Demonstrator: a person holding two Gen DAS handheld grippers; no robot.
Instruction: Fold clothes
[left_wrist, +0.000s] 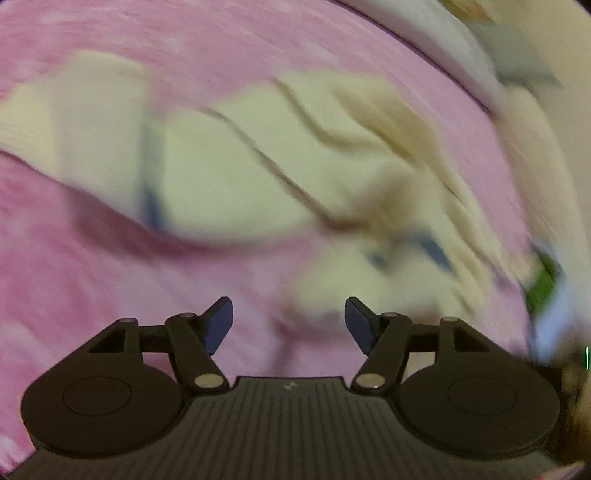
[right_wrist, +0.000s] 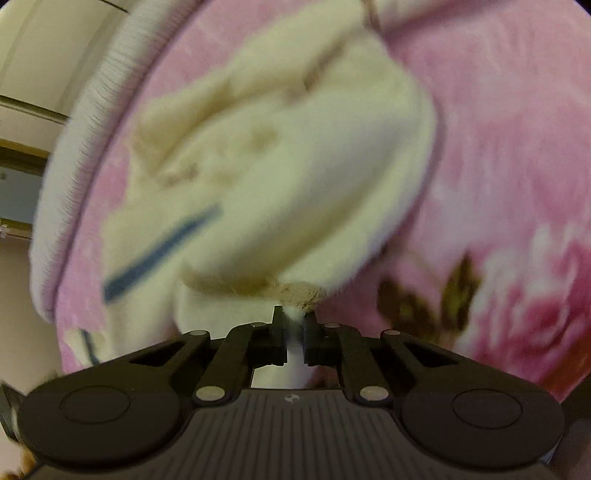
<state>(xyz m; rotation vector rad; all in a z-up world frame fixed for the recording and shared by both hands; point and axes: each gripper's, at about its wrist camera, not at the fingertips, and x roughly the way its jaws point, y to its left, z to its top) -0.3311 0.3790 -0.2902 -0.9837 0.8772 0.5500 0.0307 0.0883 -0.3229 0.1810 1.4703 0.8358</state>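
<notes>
A cream garment with thin blue stripes lies rumpled on a pink bedspread; the view is motion-blurred. My left gripper is open and empty, just short of the garment's near edge. In the right wrist view the same cream garment is bunched up and lifted, with a blue stripe on its left part. My right gripper is shut on an edge of this garment, and cloth shows between the jaws.
The pink bedspread has a rose print at the lower right of the right wrist view. A white mattress edge runs along the left, with a pale wall and wooden trim beyond. A green and white object lies at the right edge.
</notes>
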